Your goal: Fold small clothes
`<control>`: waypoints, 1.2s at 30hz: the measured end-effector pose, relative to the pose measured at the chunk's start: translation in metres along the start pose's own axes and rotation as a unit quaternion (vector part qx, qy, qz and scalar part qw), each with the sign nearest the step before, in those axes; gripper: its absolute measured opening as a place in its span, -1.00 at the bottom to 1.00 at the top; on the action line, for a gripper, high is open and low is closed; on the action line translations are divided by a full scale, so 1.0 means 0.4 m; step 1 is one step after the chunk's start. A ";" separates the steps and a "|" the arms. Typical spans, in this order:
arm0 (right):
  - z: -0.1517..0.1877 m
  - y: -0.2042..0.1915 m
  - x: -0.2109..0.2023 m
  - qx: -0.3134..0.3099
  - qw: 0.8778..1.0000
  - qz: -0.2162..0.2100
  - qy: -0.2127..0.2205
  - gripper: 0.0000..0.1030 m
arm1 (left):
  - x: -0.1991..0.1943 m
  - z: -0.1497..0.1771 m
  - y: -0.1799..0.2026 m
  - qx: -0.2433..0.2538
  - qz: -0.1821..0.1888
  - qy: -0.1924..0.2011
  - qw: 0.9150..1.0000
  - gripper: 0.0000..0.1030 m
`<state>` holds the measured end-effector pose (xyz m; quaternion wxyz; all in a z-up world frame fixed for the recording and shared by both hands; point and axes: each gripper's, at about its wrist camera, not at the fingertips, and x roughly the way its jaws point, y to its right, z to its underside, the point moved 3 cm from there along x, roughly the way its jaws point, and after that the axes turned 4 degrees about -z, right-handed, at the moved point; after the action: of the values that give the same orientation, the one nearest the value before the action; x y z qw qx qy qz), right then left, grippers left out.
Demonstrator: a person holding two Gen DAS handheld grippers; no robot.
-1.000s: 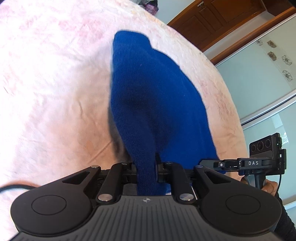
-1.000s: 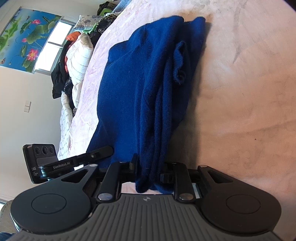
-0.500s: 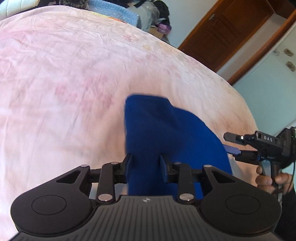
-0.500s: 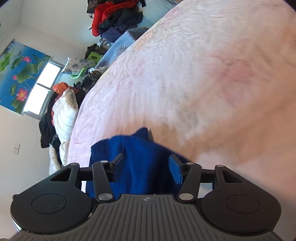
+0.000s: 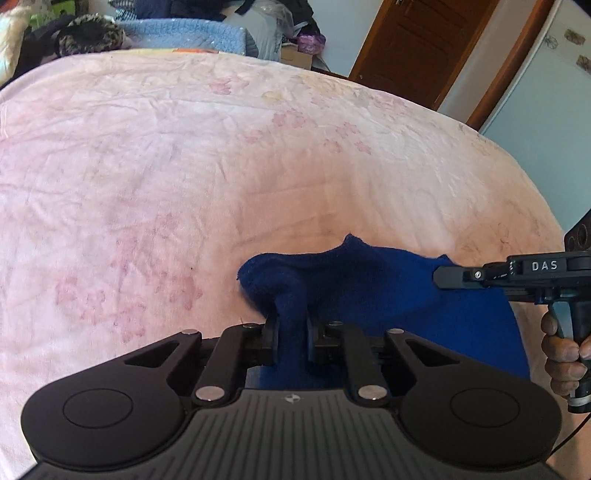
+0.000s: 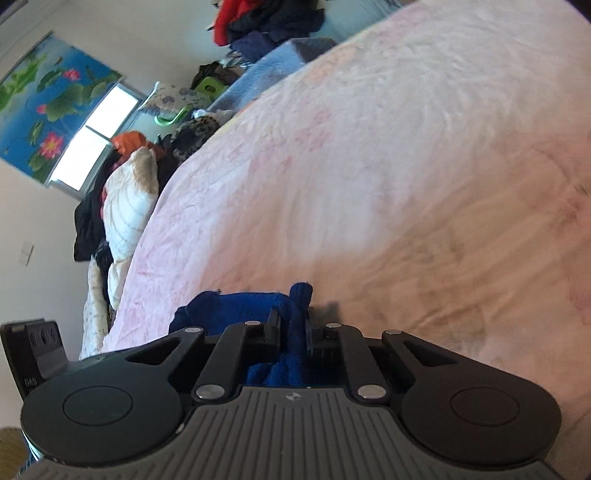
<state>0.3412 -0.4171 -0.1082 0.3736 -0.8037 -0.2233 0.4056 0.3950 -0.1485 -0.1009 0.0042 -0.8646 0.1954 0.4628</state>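
Observation:
A dark blue knitted garment (image 5: 373, 288) hangs between both grippers over the pink bed. My left gripper (image 5: 291, 334) is shut on a bunched edge of it, low in the left wrist view. My right gripper (image 6: 293, 332) is shut on another edge of the blue garment (image 6: 236, 306); its body also shows at the right of the left wrist view (image 5: 517, 275), held by a hand. Most of the garment lies below the grippers, out of sight.
The pink floral bedspread (image 5: 221, 166) fills both views. Piles of clothes and a light blue blanket (image 5: 184, 31) lie at the bed's far edge. A wooden door (image 5: 417, 48) stands at the back right. A pile of clothes and pillows (image 6: 125, 195) sits by a window.
Both grippers have lifted and tilted up with the blue garment. A second ago it lay stretched out ahead on the bed; now only its gripped top edge shows.

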 end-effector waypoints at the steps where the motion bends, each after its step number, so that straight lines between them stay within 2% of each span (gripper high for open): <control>1: 0.008 0.011 0.006 0.004 1.000 -0.003 0.004 -0.77 | 0.001 -0.003 0.007 0.008 -0.007 0.003 1.000 -0.75; 3: 0.015 0.010 0.004 0.013 1.000 -0.005 0.016 -0.72 | -0.006 -0.004 0.006 0.011 -0.014 0.006 1.000 -0.70; 4: 0.018 0.003 -0.002 0.013 1.000 -0.004 0.017 -0.42 | -0.019 0.000 0.004 0.012 -0.018 0.012 1.000 -0.67; 7: 0.034 -0.032 -0.063 0.002 0.999 0.020 0.045 -0.32 | -0.107 0.036 -0.004 0.002 -0.023 0.037 0.999 -0.63; 10: 0.078 -0.100 -0.148 -0.047 0.995 0.019 0.085 -0.30 | -0.215 0.110 0.032 0.022 0.005 0.077 0.997 -0.46; 12: 0.122 -0.155 -0.171 -0.084 0.993 -0.005 0.080 -0.25 | -0.261 0.164 0.081 0.051 0.019 0.098 0.994 -0.33; 13: 0.143 -0.174 -0.164 -0.095 0.993 -0.015 0.066 -0.14 | -0.264 0.189 0.107 0.066 0.029 0.097 0.993 -0.20; 14: 0.161 -0.187 -0.149 -0.107 0.993 -0.015 0.052 0.00 | -0.255 0.213 0.134 0.084 0.038 0.086 0.992 -0.16; 15: 0.178 -0.199 -0.124 -0.117 0.992 -0.007 0.038 0.03 | -0.236 0.236 0.153 0.094 0.039 0.071 0.992 -0.16; 16: 0.192 -0.197 -0.099 -0.119 0.993 0.008 0.024 0.04 | -0.215 0.257 0.163 0.104 0.026 0.058 0.993 -0.16; 17: 0.207 -0.183 -0.073 -0.115 0.993 0.030 0.004 -0.13 | -0.193 0.276 0.165 0.111 0.014 0.049 0.993 -0.16; 18: 0.220 -0.163 -0.056 -0.115 0.992 0.047 -0.003 -0.32 | -0.180 0.295 0.165 0.124 0.006 0.065 0.990 -0.16; 19: 0.227 -0.149 -0.057 -0.123 0.991 0.055 0.013 -0.71 | -0.178 0.308 0.168 0.139 0.002 0.080 0.987 -0.15; 20: 0.229 -0.134 -0.061 -0.114 0.991 0.064 0.023 -0.91 | -0.179 0.312 0.173 0.148 -0.004 0.083 0.986 -0.15; 22: 0.229 -0.119 -0.076 -0.075 0.995 0.062 0.027 -0.92 | -0.192 0.304 0.174 0.129 -0.010 0.069 0.989 -0.16; 24: 0.252 -0.156 -0.103 -0.090 0.990 0.100 0.032 -0.78 | -0.230 0.304 0.165 0.099 -0.010 0.070 0.993 -0.15; 26: 0.311 -0.219 -0.147 -0.141 0.981 0.124 0.045 -0.28 | -0.287 0.332 0.158 0.082 -0.005 0.090 0.993 -0.09; 27: 0.349 -0.246 -0.168 -0.160 0.979 0.115 0.052 -0.16 | -0.308 0.352 0.156 0.075 0.000 0.097 0.992 0.04; 28: 0.397 -0.264 -0.184 -0.170 0.980 0.089 0.048 0.08 | -0.323 0.380 0.155 0.069 0.007 0.099 0.993 0.18; 29: 0.443 -0.271 -0.188 -0.169 0.983 0.067 0.036 0.14 | -0.324 0.405 0.155 0.066 0.010 0.092 0.994 0.19; 31: 0.525 -0.260 -0.174 -0.160 0.985 0.063 0.007 0.13 | -0.292 0.462 0.157 0.069 0.006 0.056 0.996 0.19; 32: 0.558 -0.244 -0.160 -0.158 0.985 0.074 -0.004 0.03 | -0.283 0.485 0.157 0.080 0.000 0.070 0.994 0.19; 34: 0.595 -0.219 -0.174 -0.156 0.985 0.063 0.035 -0.07 | -0.287 0.509 0.165 0.108 -0.016 0.094 0.990 0.19; 36: 0.593 -0.207 -0.211 -0.098 0.992 0.061 0.048 -0.13 | -0.317 0.507 0.164 0.089 -0.031 0.093 0.991 0.19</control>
<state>0.0938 -0.3220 -0.0953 0.2781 -0.8670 -0.1947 0.3648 0.1474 -0.1286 -0.1036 0.0774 -0.9056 0.2085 0.3613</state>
